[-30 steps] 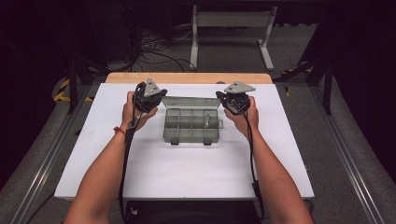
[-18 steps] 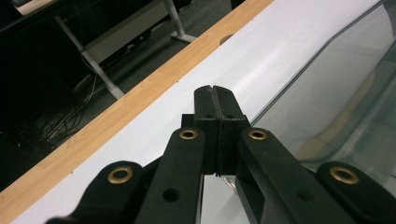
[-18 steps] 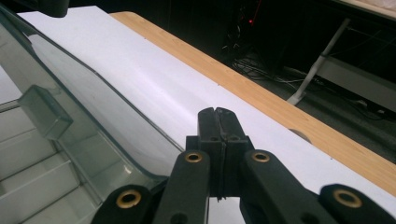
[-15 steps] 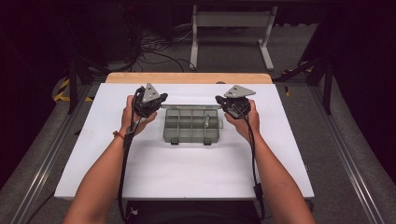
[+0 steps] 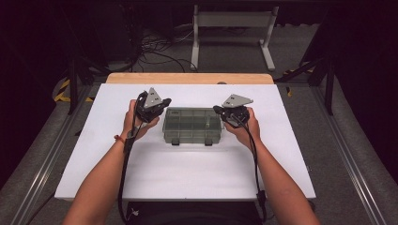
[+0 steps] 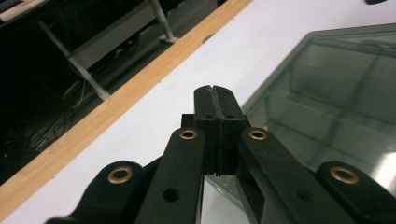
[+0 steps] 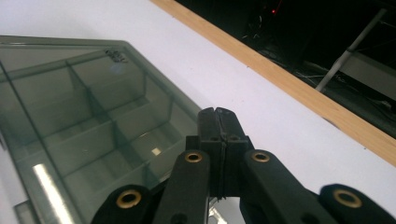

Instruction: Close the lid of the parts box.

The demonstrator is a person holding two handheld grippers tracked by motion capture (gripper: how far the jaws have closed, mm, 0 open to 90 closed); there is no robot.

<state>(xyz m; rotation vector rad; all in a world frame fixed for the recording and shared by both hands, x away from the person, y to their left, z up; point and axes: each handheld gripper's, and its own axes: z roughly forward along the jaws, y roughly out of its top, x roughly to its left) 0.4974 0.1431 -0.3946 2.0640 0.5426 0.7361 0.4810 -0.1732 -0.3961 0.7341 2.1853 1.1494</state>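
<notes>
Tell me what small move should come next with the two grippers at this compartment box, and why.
Probably lower the right gripper to the two front latches to unclip them. The smoky clear compartment box lies with its lid down on the white table, both grippers are shut with nothing between the jaws, and the left gripper sits at the box's left end, placed to steady it.

A smoky, see-through plastic organiser box [image 5: 192, 125] lies flat on the white worktop [image 5: 187, 164], its lid shut and two latches along the edge nearest the person. Dividers split its inside into small compartments, and a small pale item [image 7: 156, 151] sits in one of them towards the box's right end. The box sits just past the worktop's middle, long side running left to right.
</notes>
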